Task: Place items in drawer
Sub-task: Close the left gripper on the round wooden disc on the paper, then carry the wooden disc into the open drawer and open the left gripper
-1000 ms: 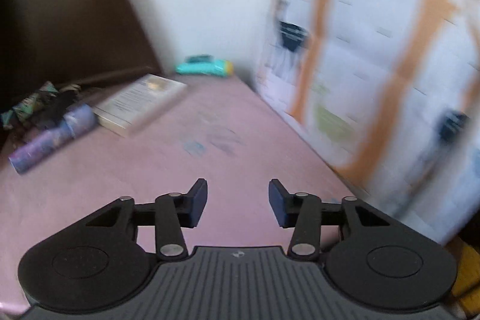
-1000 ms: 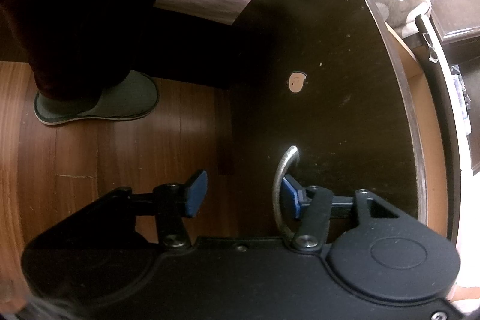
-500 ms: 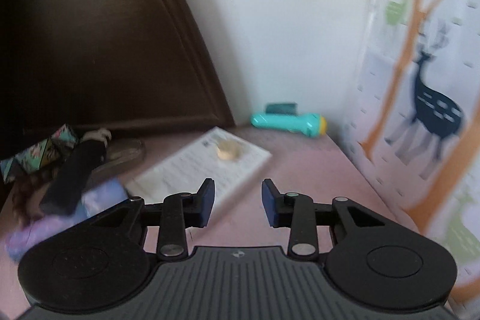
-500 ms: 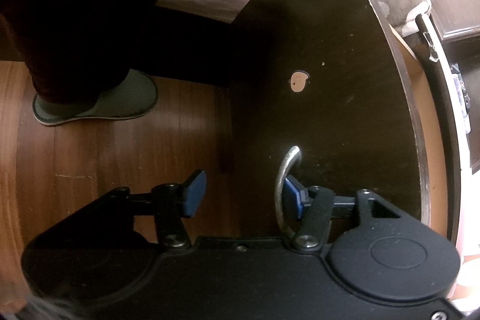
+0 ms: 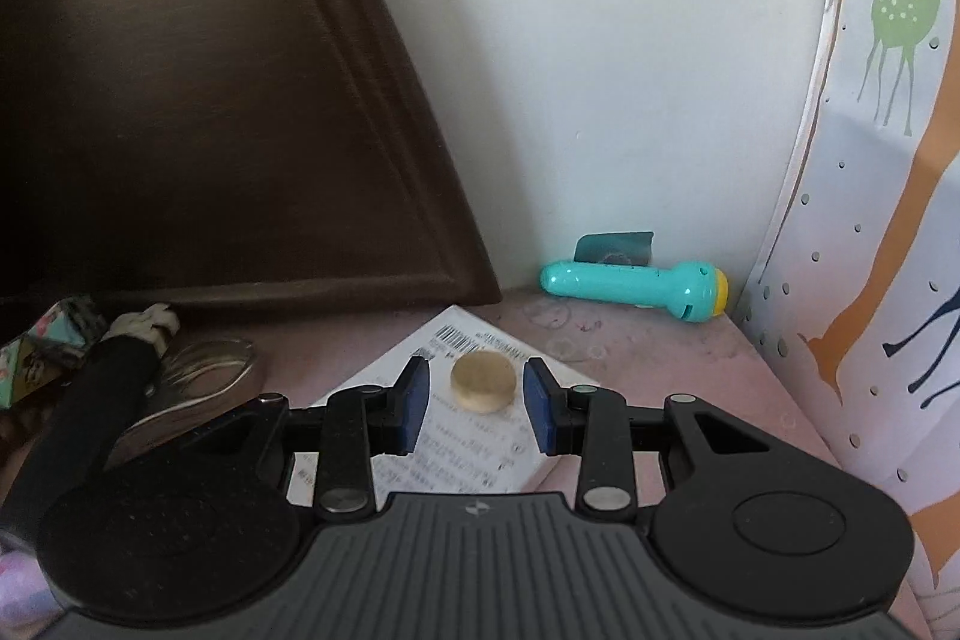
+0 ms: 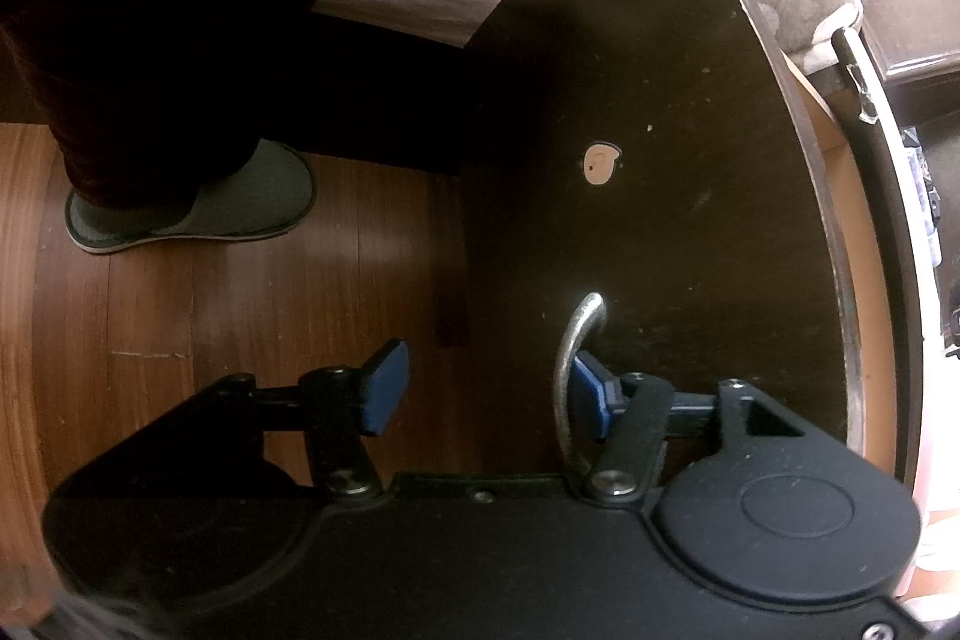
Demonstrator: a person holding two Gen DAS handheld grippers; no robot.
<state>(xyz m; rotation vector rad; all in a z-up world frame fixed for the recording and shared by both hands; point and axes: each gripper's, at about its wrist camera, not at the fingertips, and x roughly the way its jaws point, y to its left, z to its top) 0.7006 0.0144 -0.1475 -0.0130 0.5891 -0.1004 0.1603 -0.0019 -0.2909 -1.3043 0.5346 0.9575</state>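
Observation:
In the left wrist view my left gripper (image 5: 475, 409) is open, its blue pads on either side of a small round tan disc (image 5: 483, 381) that lies on a white printed box (image 5: 456, 436). A teal flashlight (image 5: 636, 289) with a yellow end lies by the wall behind. In the right wrist view my right gripper (image 6: 486, 394) is open; its right finger sits hooked behind the curved metal handle (image 6: 570, 370) of the dark drawer front (image 6: 660, 220), and its left finger hangs free over the wood floor. The drawer's light inside edge (image 6: 864, 280) shows at the right.
A dark headboard (image 5: 180, 100) stands at the back left. A black-handled object with a metal loop (image 5: 198, 370) and patterned wrapping (image 5: 42, 346) lie left on the pink top. A deer-print curtain (image 5: 870, 220) closes the right side. A slippered foot (image 6: 198, 208) stands on the floor.
My left gripper has swung left and moved in over the white box, and now brackets the tan disc with its pads narrowed. The right gripper has stayed on the drawer handle.

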